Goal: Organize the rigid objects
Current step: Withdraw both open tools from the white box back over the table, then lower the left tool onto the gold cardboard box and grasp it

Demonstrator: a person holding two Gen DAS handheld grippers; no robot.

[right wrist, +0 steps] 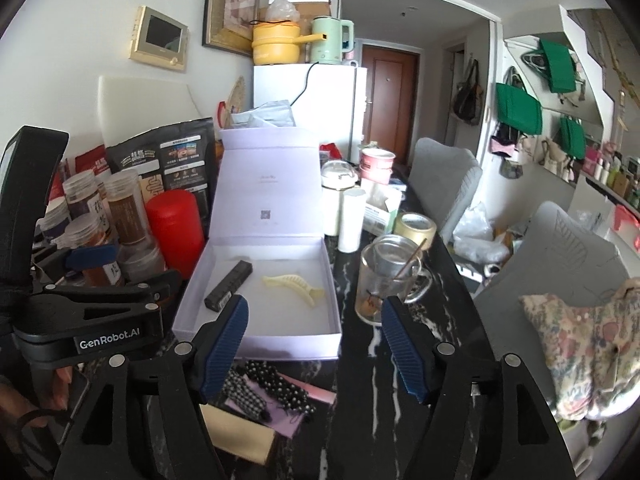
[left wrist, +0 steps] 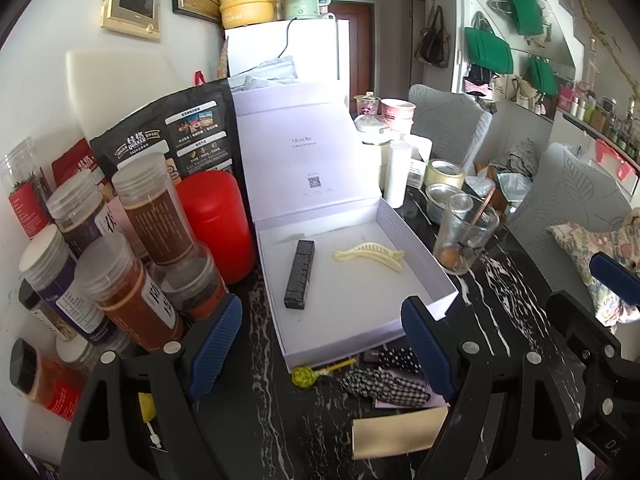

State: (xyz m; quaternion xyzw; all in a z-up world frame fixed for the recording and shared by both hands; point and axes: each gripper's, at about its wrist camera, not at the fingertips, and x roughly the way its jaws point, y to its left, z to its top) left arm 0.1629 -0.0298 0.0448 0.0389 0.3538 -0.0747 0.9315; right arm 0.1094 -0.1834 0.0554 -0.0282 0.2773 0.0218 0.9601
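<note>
The left tongs [right wrist: 86, 258] have white words on their black side: "GenRobot.AI". In the left wrist view, the letters "DA" show in the bottom right corner, on the black body of the right tongs [left wrist: 614, 278].

The yellow pot [left wrist: 246, 4] on top of the white fridge [left wrist: 280, 48] says "Cooker" on its side.

The black bag [left wrist: 172, 132] behind the jars says "QUAKER" in a small badge, with Chinese words too small to read.

The open lid of the white box [left wrist: 296, 148] has a square QR code and small gray words that are too blurry to read.

The jars [left wrist: 120, 280] have labels with big Chinese letters, cut off and hard to read.
</note>
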